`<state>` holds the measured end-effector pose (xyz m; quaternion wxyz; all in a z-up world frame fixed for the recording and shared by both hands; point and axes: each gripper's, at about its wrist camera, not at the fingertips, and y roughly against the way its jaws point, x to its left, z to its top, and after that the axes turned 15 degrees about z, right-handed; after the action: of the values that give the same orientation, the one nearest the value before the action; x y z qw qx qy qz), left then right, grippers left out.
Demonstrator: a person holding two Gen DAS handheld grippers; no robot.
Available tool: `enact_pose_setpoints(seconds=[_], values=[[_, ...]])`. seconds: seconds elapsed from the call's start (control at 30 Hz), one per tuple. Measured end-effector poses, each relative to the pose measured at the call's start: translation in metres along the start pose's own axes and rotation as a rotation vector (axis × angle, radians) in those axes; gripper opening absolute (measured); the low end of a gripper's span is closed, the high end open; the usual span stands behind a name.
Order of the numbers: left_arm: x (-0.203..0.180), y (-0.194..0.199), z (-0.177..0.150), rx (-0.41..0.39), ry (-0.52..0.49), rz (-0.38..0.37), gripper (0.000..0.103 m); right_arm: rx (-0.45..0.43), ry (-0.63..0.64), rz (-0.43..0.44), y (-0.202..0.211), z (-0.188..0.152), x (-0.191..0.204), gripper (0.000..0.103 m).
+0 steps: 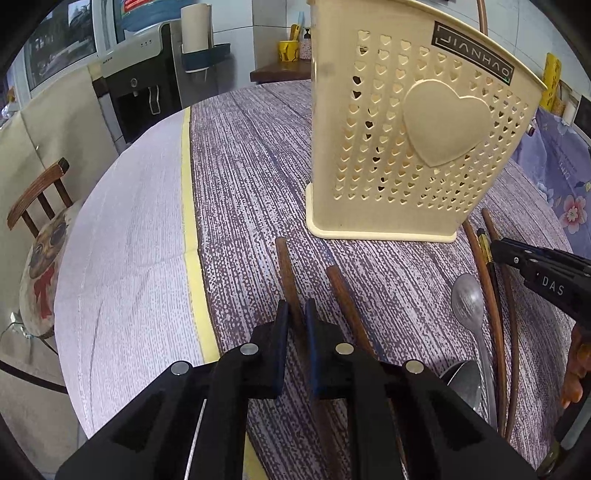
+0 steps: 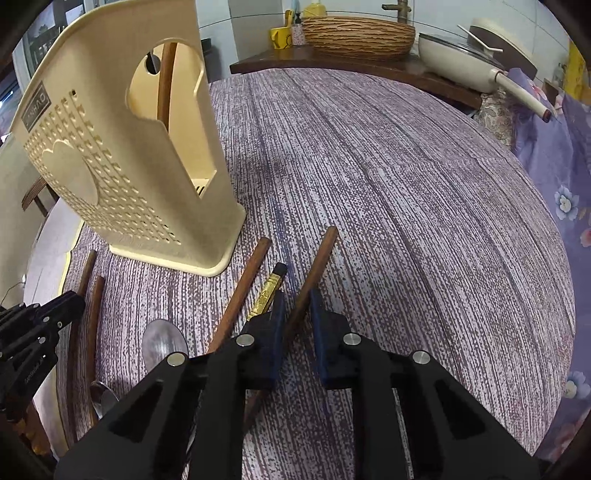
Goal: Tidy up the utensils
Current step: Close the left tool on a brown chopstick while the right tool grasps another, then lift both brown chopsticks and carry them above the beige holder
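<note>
A cream utensil holder [image 1: 413, 136] with heart-shaped holes stands on the purple-striped table; in the right wrist view the holder [image 2: 122, 177] has one brown chopstick [image 2: 165, 81] inside. My left gripper [image 1: 297, 310] is shut on a brown chopstick [image 1: 286, 269] lying on the table; a second chopstick [image 1: 341, 291] lies just right of it. My right gripper [image 2: 295, 301] is shut on another brown chopstick [image 2: 317, 262]. Beside it lie a brown chopstick [image 2: 245, 284] and a black-and-gold chopstick [image 2: 269, 291]. Metal spoons [image 1: 469, 299] lie between the grippers.
A pale cloth with a yellow edge [image 1: 188, 221] covers the table's left part. A wooden chair [image 1: 37, 199] stands at the left. A woven basket [image 2: 358, 33] and a white pan [image 2: 465, 62] sit on a dark shelf beyond the table.
</note>
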<state>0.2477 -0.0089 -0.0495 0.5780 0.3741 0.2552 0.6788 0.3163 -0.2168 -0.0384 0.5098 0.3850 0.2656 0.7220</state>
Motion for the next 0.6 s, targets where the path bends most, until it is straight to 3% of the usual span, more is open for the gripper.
enact_pose_setpoints(seconds=[0.17, 0.6], values=[[-0.003, -0.001, 0.002, -0.003, 0.001, 0.009, 0.01, -0.024, -0.017, -0.003, 0.001, -0.002, 0.0, 0.013], [0.009, 0.0, 0.008, -0.003, 0.082, -0.053, 0.008, -0.093, -0.262, 0.281, 0.015, -0.002, -0.044, 0.01]])
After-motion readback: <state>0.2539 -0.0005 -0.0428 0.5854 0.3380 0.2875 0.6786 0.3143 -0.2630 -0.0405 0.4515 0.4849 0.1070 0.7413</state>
